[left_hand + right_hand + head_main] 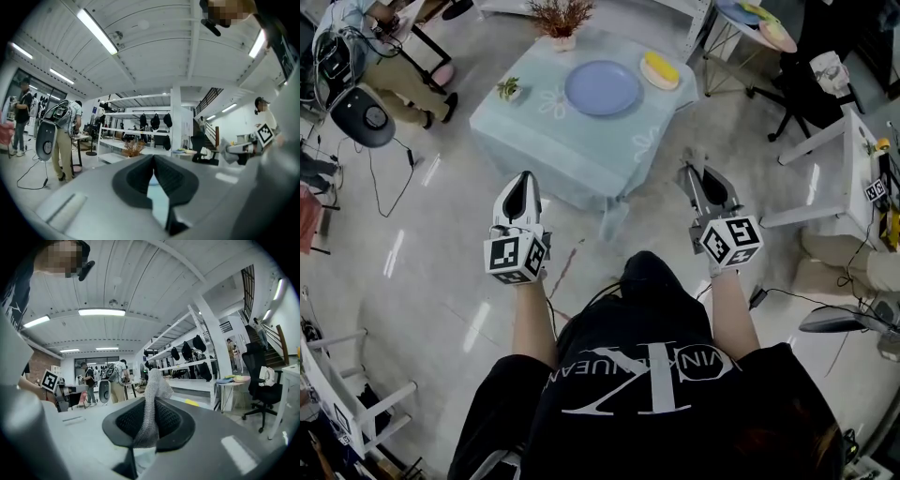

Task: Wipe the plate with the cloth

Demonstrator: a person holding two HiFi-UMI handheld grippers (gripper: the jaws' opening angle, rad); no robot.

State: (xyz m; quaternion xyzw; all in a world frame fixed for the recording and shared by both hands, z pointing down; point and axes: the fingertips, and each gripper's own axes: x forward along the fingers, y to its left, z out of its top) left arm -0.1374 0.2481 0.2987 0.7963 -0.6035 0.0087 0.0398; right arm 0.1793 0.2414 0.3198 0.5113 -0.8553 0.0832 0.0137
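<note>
The person stands back from the bench [581, 155], which wears a pale blue cover, with both grippers held out in front at about the same height and pointed toward it. The round blue plate [602, 87] lies flat near the middle of the bench, well apart from either gripper and untouched.

The right gripper [697, 180] has its jaws clamped on a grey mesh cloth [151, 401]. In the right gripper view, the fabric is pinched between the dark pads and a loose fold stands up above them. Holding it by a narrow pinch leaves most of the cloth free, which should suit wiping once it is lowered onto the plate.

The left gripper [523, 186] is empty. Its jaws are closed against each other at the tips, with only the bench cover showing through the slit below. It is probably carried along as the spare hand to steady the plate's rim.

Beside the plate, a yellow sponge-like block sits on a small dish [660, 69] toward the right. A little green plant [508, 89] stands toward the left edge, and a pot of dried stems [561, 19] stands at the far side. Wiping has not begun; the reach to the plate comes first.
</note>
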